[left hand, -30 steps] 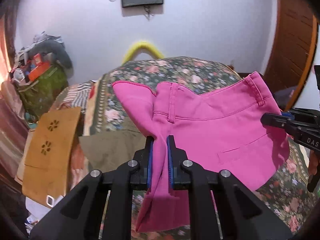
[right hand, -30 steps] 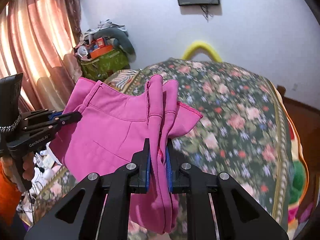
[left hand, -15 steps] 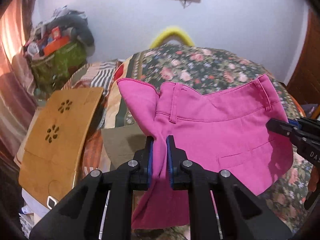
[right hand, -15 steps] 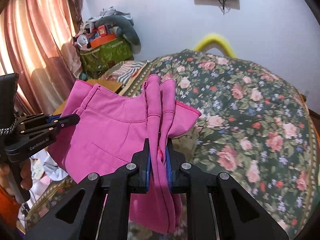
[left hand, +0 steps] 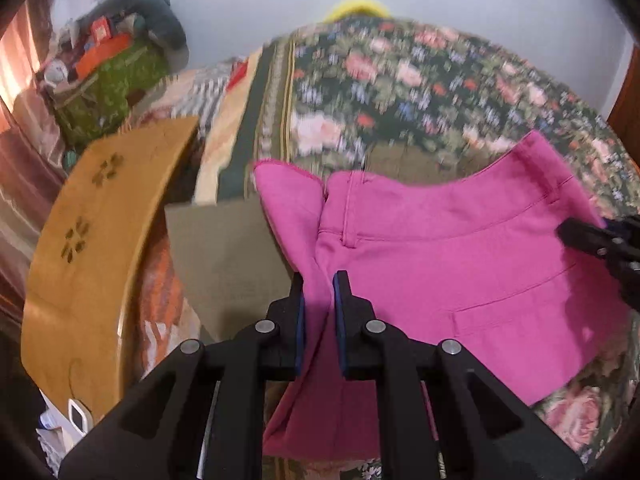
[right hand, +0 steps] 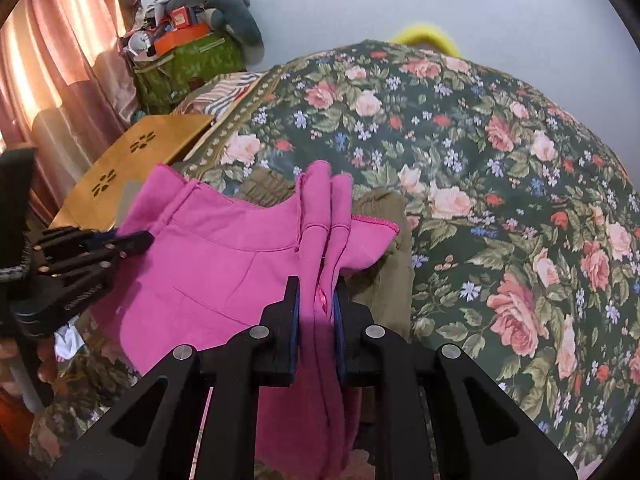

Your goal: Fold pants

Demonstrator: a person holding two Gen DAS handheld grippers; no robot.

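Left hand-held gripper (left hand: 318, 300) clamped on one waist end of the pink pants (left hand: 440, 264), fabric bunched between its pads and hanging below. Right hand-held gripper (right hand: 316, 304) clamped on the other waist end, cloth pinched the same way. Pants held stretched between the two, waistband up, hanging over the floral bed (right hand: 500, 168), above an olive garment (left hand: 232, 264) lying on it. Each gripper's tip shows at the far edge of the other view, at the pants' edge. Tan wooden board (left hand: 92, 240) beside the bed on the left; left view blurred
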